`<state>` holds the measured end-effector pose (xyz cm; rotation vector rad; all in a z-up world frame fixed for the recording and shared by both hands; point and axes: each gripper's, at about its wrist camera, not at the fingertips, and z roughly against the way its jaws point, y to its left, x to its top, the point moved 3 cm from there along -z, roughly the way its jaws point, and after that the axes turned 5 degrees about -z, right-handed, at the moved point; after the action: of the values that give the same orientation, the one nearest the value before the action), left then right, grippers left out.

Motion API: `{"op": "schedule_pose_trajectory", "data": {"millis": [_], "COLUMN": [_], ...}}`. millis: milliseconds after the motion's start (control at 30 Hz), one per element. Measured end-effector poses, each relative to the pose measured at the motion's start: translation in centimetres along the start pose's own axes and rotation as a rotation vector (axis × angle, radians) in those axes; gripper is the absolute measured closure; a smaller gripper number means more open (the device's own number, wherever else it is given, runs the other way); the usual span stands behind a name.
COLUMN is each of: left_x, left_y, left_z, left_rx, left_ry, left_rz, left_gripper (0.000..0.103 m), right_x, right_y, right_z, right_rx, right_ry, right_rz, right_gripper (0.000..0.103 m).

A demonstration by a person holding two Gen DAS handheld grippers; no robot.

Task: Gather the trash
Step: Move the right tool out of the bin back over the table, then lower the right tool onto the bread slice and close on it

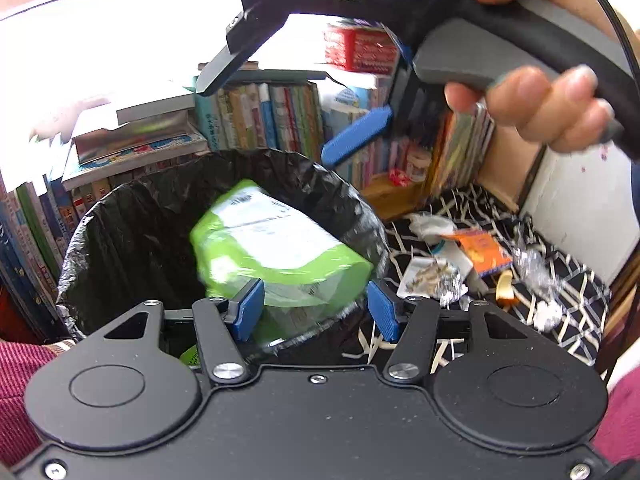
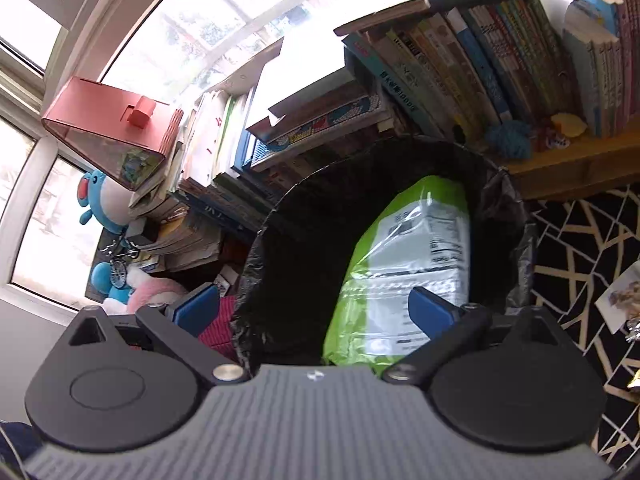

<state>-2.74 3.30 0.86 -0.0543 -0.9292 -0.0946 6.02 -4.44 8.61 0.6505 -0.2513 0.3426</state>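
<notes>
Now both grippers angle down over the bin (image 1: 120, 216): the left gripper (image 1: 316, 312) and right gripper (image 2: 316, 312) stand apart, empty. Inside the bin the green pack (image 2: 400, 264) leans, long axis slanting up toward the rim.

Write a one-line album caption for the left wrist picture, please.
Open left gripper above a black-lined bin holding a green package, more litter waiting on the patterned cloth.

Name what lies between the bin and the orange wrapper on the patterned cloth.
A white tray of scraps and crumpled foil, shown in the left wrist view beside the bin and wrapper.
</notes>
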Motion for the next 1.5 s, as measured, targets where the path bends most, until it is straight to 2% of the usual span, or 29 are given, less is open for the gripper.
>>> {"op": "schedule_pose_trajectory", "data": {"millis": [100, 367, 567, 667, 833, 967, 1100, 1167, 1300, 1400, 1500], "left_x": [-0.5, -1.4, -1.6, -1.7, -1.8, -1.9, -1.9, -2.0, -2.1, -2.1, -2.1], "left_y": [-0.8, -1.3, -1.6, -1.7, -1.9, -2.1, -2.6, -2.9, -3.0, -2.9, -2.8], "left_z": [-0.3, -1.2, -1.7, -1.9, -2.0, -2.3, -2.4, -2.4, -2.2, -2.2, -2.2], "left_rx": [0.0, 0.012, 0.029, 0.041, 0.052, 0.073, 0.078, 0.069, 0.065, 0.059, 0.053], "left_ry": [0.012, 0.044, 0.045, 0.048, 0.048, 0.052, 0.051, 0.049, 0.051, 0.048, 0.042], "left_rz": [-0.034, -0.068, -0.098, -0.108, -0.127, -0.147, -0.178, -0.189, -0.198, -0.198, -0.195], "left_gripper": [0.048, 0.048, 0.048, 0.048, 0.049, 0.052, 0.055, 0.061, 0.063, 0.063, 0.063], "right_x": [-0.2, -3.0, -5.7, -7.1, -9.6, -11.3, -12.6, -12.6, -12.6, -13.1, -14.1], "right_y": [-0.8, -4.2, -9.7, -13.5, -19.5, -23.6, -26.7, -27.7, -29.6, -31.5, -33.0], "right_z": [0.9, 3.4, 4.2, 4.5, 4.9, 5.0, 4.6, 4.5, 4.2, 3.4, 2.6], "right_rx": [-0.043, -0.213, -0.319, -0.392, -0.522, -0.566, -0.648, -0.726, -0.828, -0.907, -0.951], "right_ry": [-0.059, -0.289, -0.411, -0.444, -0.473, -0.504, -0.522, -0.501, -0.476, -0.39, -0.323], "right_rz": [0.012, 0.092, 0.031, -0.058, -0.195, -0.289, -0.326, -0.321, -0.341, -0.395, -0.445], "right_gripper": [0.0, 0.0, 0.0, 0.0, 0.0, 0.012, 0.018, 0.019, 0.019, 0.024, 0.025]}}
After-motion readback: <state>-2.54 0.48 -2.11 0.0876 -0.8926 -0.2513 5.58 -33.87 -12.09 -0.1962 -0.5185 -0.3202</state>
